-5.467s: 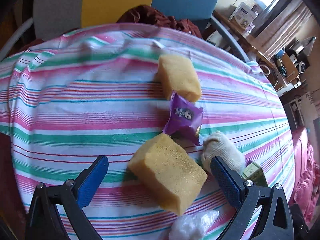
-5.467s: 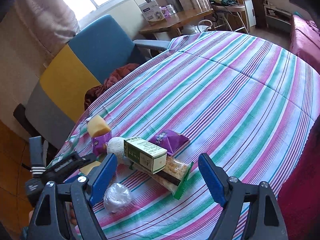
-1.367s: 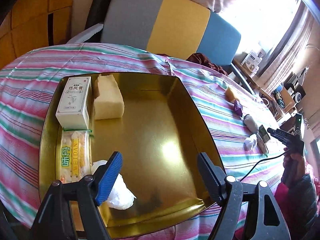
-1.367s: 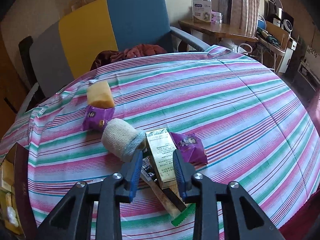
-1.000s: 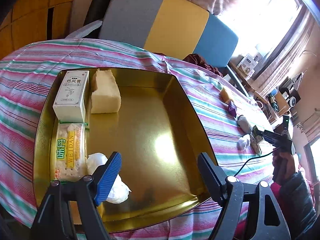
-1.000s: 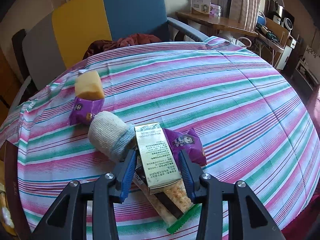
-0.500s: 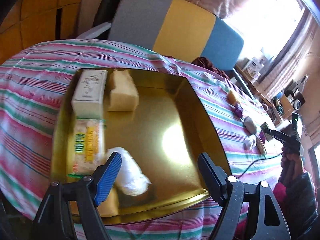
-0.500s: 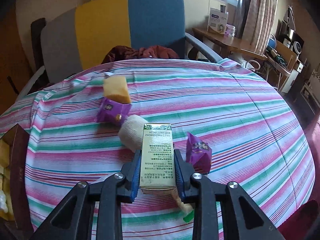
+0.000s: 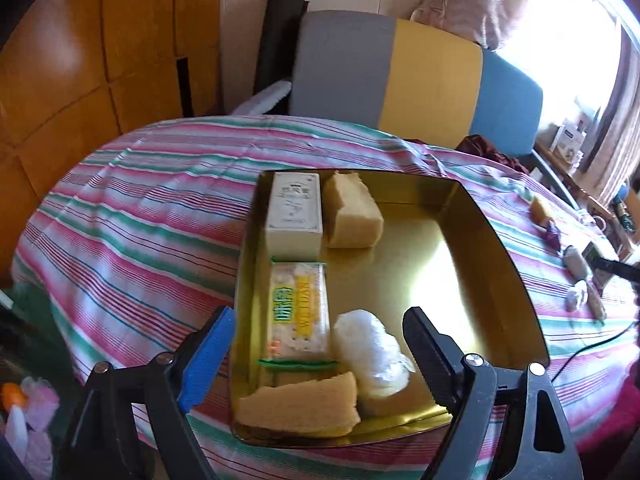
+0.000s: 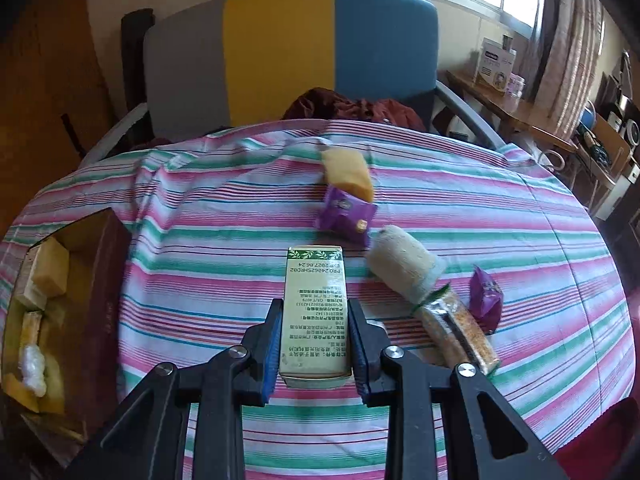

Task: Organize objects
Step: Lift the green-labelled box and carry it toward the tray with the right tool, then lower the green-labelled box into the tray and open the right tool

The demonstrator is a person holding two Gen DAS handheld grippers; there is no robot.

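Note:
My right gripper (image 10: 315, 304) is shut on a green-and-white carton (image 10: 314, 276) and holds it above the striped tablecloth (image 10: 240, 216). Behind it on the cloth lie a yellow sponge (image 10: 347, 174), a purple packet (image 10: 345, 214), a rolled sock (image 10: 404, 260), a cracker packet (image 10: 456, 330) and a second purple packet (image 10: 485, 294). My left gripper (image 9: 318, 316) hovers over the gold tray (image 9: 424, 264), its jaws opening and gripping nothing. In the tray lie a white box (image 9: 294, 210), a sponge (image 9: 352, 212), a cracker packet (image 9: 298, 312), a white plastic wad (image 9: 370, 346) and a front sponge (image 9: 300, 406).
In the right wrist view the tray (image 10: 102, 280) stands at the table's left edge. A grey, yellow and blue chair (image 10: 288, 48) with a dark red cloth (image 10: 352, 106) on its seat stands behind the table. A cluttered side desk (image 10: 516, 108) is at the far right.
My right gripper closed on the carton, lifted it off the pile and carried it left towards the tray. My left gripper drew back over the tray and its jaws stand a little wider.

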